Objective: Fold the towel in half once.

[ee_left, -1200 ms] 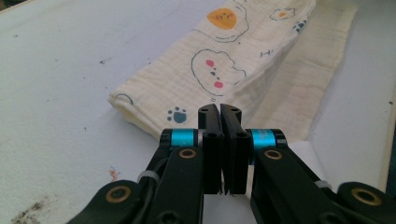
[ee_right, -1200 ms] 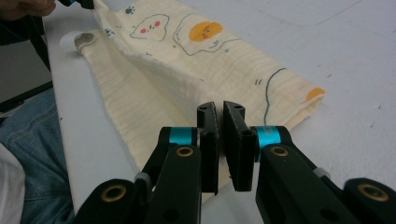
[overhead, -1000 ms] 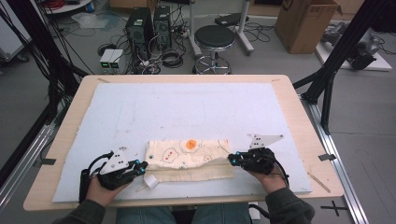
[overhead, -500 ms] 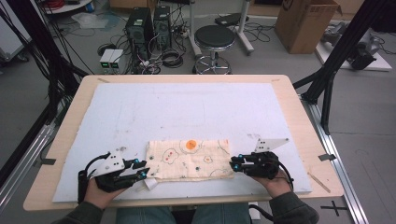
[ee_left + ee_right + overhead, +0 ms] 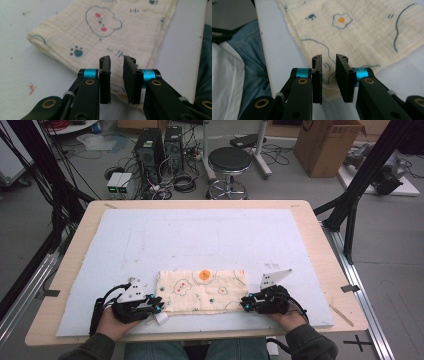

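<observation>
High view: the folded cream muslin cloth with printed animals [image 5: 202,291] lies between the left gripper [image 5: 152,306] and right gripper [image 5: 246,304]. Left gripper view: jaws slightly apart, over the cloth's near corner, likely for pinching. Right gripper view: the same gap, empty, just above the hem.

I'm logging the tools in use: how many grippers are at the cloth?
2: the left gripper at the cloth's near left corner, the right gripper at its near right corner.
</observation>
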Motion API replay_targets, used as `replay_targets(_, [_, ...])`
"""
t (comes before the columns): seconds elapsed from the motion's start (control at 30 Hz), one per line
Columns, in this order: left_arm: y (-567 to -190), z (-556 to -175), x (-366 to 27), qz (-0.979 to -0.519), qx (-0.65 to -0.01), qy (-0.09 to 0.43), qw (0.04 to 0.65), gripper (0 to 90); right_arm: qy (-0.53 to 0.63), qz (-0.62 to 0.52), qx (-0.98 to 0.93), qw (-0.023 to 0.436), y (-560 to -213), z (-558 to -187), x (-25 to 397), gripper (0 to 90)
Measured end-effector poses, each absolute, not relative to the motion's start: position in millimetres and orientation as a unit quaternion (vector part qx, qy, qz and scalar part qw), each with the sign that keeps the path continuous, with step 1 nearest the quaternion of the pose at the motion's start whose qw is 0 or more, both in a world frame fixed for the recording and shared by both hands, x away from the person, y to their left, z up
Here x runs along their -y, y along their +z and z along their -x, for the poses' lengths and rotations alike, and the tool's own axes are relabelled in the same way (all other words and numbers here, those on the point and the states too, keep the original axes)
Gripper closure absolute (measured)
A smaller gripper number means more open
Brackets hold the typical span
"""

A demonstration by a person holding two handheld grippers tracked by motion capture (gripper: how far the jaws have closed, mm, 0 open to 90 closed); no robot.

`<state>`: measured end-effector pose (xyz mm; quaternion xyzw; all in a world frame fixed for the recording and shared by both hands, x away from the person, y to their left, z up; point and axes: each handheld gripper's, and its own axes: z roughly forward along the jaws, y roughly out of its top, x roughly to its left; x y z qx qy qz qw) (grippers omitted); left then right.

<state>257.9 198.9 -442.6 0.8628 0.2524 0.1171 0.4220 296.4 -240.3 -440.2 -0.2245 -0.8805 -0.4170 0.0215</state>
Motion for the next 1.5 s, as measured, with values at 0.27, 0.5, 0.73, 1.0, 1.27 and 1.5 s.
replay_targets(0.27, [-443.5, -254.7, -201.1, -0.862, -0.253, 0.120, 0.422, 75.1, -0.410, 0.223, 0.884, 0.016, -441.8, -287.1, 242.2, 76.4])
replay_targets(0.5, [-437.9, -257.2, -201.0, -0.853, -0.258, 0.119, 0.437, 70.6, -0.434, 0.218, 0.874, 0.006, -435.9, -287.1, 242.1, 70.5])
replay_targets(0.73, [-431.9, -261.1, -200.4, -0.841, -0.271, 0.124, 0.452, 63.6, -0.470, 0.239, 0.849, -0.015, -426.4, -295.0, 243.2, 57.5])
replay_targets(1.0, [-427.5, -267.5, -207.2, -0.822, -0.290, 0.127, 0.473, 57.1, -0.473, 0.254, 0.843, -0.035, -426.5, -305.1, 240.9, 43.7])
replay_targets(1.27, [-423.0, -272.7, -208.4, -0.807, -0.309, 0.137, 0.485, 47.4, -0.472, 0.263, 0.839, -0.057, -423.9, -313.1, 236.6, 30.2])
replay_targets(1.5, [-419.7, -277.1, -208.0, -0.801, -0.319, 0.145, 0.485, 41.9, -0.477, 0.278, 0.831, -0.068, -419.6, -320.0, 241.0, 24.0])
